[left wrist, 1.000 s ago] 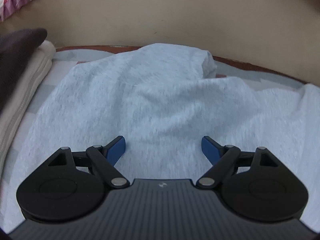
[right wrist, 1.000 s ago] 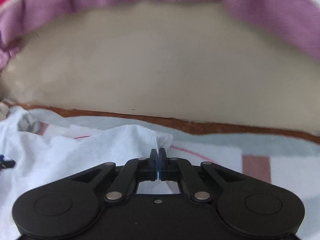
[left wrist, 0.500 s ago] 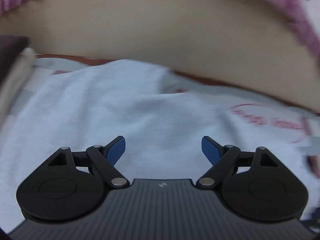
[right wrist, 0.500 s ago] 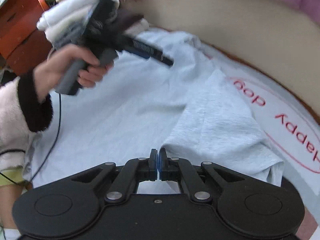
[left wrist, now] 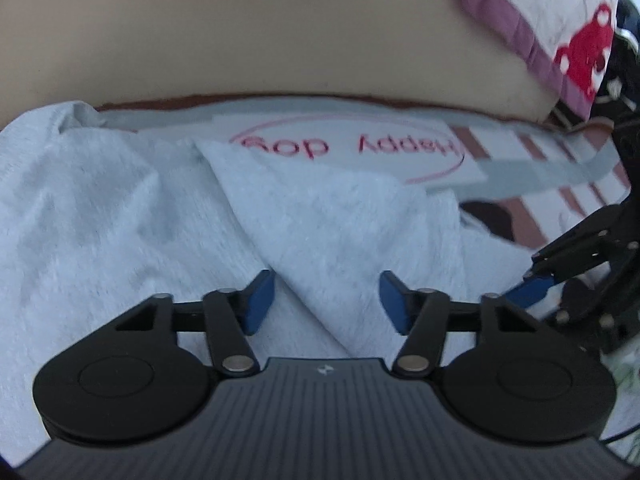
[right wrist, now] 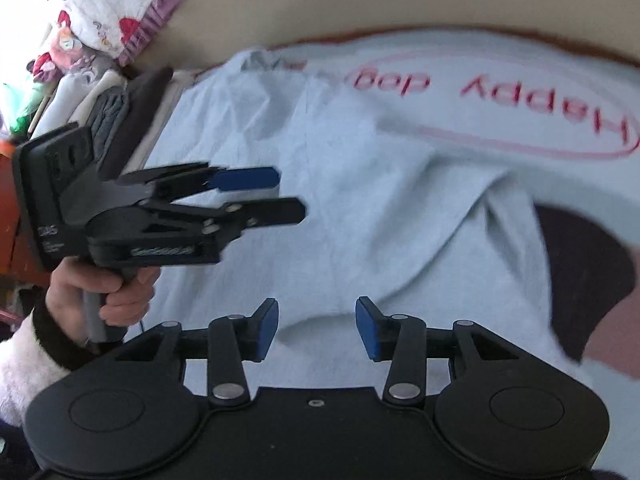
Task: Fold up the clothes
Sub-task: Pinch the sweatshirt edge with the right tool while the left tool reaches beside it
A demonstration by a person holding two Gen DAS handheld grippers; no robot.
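Left gripper point(left wrist: 327, 303) closing, right gripper point(right wrist: 317, 328) opening, both gripping nothing; pale garment point(right wrist: 360, 208) hiding part of "Happy dog" blanket point(left wrist: 420, 148).

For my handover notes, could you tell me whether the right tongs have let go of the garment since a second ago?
Yes. The right tongs, earlier clamped on the pale blue garment, are opening with nothing pinched; the cloth lies on the bed.

Printed "Happy dog" sheet point(right wrist: 500, 92) covered the bed. Purple-edged quilt point(left wrist: 568, 20) lay far right; stack of folded laundry point(right wrist: 116, 112) sat far left.
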